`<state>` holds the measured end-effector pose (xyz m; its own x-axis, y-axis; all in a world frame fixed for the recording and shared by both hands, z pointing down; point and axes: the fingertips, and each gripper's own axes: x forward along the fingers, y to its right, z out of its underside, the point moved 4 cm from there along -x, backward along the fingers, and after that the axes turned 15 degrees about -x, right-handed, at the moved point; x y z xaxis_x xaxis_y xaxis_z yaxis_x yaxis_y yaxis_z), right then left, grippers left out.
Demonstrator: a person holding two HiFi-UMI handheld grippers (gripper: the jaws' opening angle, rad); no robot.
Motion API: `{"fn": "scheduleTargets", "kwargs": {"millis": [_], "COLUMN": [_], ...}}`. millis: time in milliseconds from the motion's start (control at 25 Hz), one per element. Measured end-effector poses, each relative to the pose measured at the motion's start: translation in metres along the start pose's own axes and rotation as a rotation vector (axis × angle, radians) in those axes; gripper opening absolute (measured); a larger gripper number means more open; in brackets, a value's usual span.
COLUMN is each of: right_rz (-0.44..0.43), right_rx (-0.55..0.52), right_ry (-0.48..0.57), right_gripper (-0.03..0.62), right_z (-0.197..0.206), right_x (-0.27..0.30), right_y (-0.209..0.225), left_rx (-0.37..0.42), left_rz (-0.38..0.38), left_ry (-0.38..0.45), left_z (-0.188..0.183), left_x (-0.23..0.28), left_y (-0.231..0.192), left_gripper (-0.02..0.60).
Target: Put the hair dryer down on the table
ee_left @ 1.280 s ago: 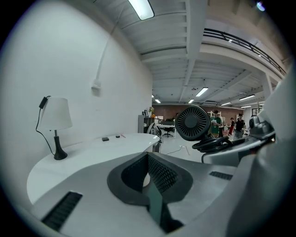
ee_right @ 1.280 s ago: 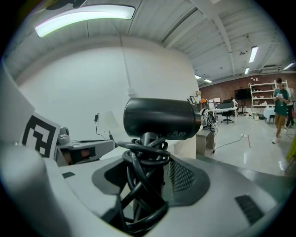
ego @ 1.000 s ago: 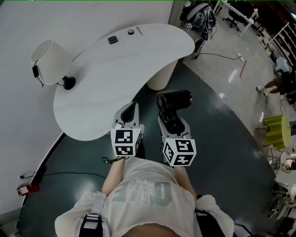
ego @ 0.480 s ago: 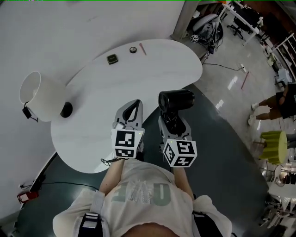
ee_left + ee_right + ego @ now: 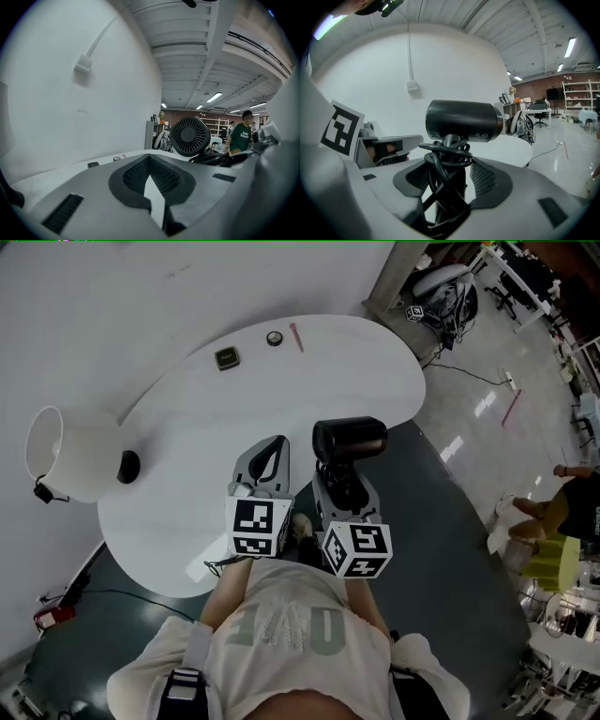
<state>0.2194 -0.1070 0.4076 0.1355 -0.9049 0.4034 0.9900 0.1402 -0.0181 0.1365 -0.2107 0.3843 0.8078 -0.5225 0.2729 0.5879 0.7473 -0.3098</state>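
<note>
Firmly, right tongs (image 5: 446, 190) clamp glossy cylindrical hair dryer (image 5: 461, 121).

The head view looks steeply down from above onto the table (image 5: 187, 427), while each gripper view rides low and close behind its own jaws, facing across the table toward the wall (image 5: 70, 117), and all three share the dryer (image 5: 350, 439).

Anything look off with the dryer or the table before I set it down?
One thing: the hair dryer has its cord bunched in loose loops round the handle, inside the right tongs, so it may snag on release. Nothing on the table looks spilled or damaged.
</note>
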Motion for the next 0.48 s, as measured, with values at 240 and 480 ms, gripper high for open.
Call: {"fn": "scheduleTargets", "kwargs": {"millis": [240,480], "right_rz": [-0.054,-0.077], "right_rx": [-0.045,-0.061], "right_ry": [-0.003,-0.025], "right_gripper": [0.25,0.25], "right_z": [-0.01,-0.013], "right_x": [0.022,0.043], "right_y": [0.019,0.038], "left_rx": [-0.021,-0.021], "left_rz": [-0.051,-0.096], "left_ry": [0.025,0.036], "left_z": [-0.009,-0.01], "left_x": [0.022,0.03], "left_y": [-0.001,-0.009], "left_gripper": [0.005,0.005]}}
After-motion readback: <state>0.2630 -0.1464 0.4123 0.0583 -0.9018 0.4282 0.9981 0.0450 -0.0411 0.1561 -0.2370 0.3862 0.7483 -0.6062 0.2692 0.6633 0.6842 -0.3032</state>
